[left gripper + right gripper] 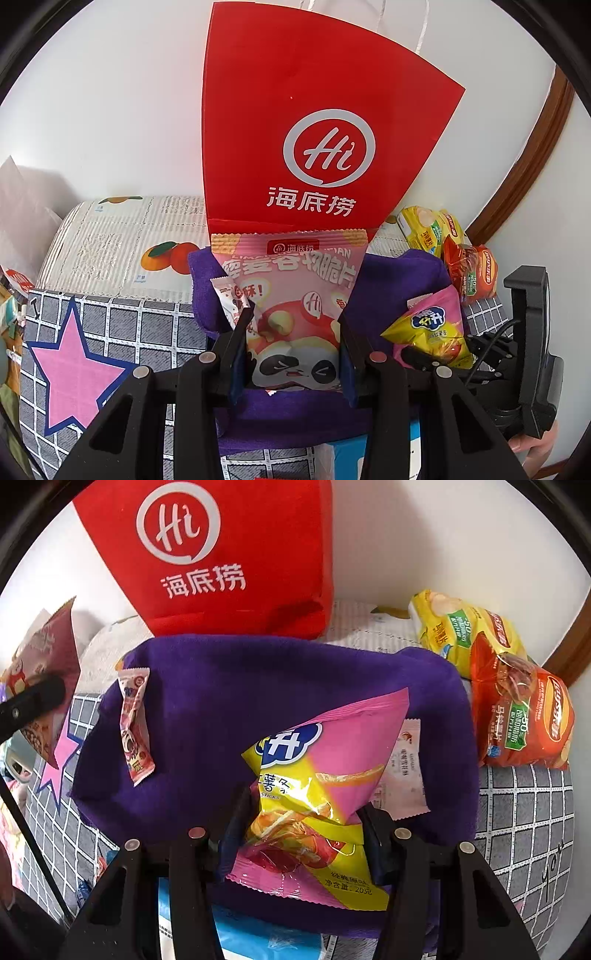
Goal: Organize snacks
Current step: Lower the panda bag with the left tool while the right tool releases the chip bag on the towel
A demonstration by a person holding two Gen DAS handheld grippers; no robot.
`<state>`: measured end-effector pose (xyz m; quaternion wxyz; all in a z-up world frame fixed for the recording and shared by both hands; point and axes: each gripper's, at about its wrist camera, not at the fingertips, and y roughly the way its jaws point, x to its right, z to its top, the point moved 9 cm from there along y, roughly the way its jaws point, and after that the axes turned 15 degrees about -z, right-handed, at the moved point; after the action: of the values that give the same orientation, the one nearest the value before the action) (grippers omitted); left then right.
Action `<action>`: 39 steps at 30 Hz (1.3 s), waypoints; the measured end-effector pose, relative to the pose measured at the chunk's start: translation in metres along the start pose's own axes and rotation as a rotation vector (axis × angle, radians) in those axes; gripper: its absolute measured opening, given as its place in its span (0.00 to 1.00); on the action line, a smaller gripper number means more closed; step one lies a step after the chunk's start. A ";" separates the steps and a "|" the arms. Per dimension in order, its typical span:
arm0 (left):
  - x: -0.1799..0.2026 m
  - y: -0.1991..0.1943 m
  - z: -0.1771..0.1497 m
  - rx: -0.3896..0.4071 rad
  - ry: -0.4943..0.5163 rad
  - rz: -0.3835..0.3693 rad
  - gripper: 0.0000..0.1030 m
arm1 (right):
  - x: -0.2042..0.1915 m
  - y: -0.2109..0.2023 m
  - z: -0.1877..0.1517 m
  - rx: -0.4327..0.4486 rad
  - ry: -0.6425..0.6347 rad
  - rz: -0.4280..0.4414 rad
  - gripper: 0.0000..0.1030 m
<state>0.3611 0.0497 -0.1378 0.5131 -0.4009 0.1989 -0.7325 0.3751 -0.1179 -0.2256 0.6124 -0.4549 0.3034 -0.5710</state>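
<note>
Snacks lie around us: our left hand-held gripper (293, 347) squeezes the pink panda bag (291, 306), our right hand-held gripper (301, 830) squeezes the pink-and-yellow bag (325, 775), both over the purple cloth (229, 686)

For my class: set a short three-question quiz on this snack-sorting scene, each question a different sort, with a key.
1. True or false: the left claw is shut on the pink panda snack bag.
2. Multiple choice: what is the right claw shut on? A) the orange chip bag B) the pink and yellow snack bag C) the small sachet
3. Fill in: the small sachet lies on the ____ cloth, in front of the red paper bag.

Key: 1 true; 2 B; 3 purple.
</note>
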 end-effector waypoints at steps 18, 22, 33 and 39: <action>-0.001 0.002 -0.001 -0.010 -0.001 0.004 0.37 | -0.002 0.017 -0.003 -0.054 -0.006 -0.005 0.54; 0.001 0.003 -0.003 -0.015 0.005 0.002 0.37 | 0.000 0.017 -0.003 -0.061 -0.017 -0.012 0.59; 0.002 0.019 -0.009 -0.061 -0.012 -0.004 0.37 | 0.026 -0.029 0.013 0.055 0.065 -0.012 0.60; 0.000 0.030 -0.013 -0.095 -0.017 0.024 0.37 | 0.042 -0.059 0.019 0.130 0.125 0.014 0.62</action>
<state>0.3682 0.0369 -0.1669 0.5038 -0.4285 0.2340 -0.7126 0.3741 -0.1505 -0.1582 0.6244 -0.3756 0.3066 -0.6124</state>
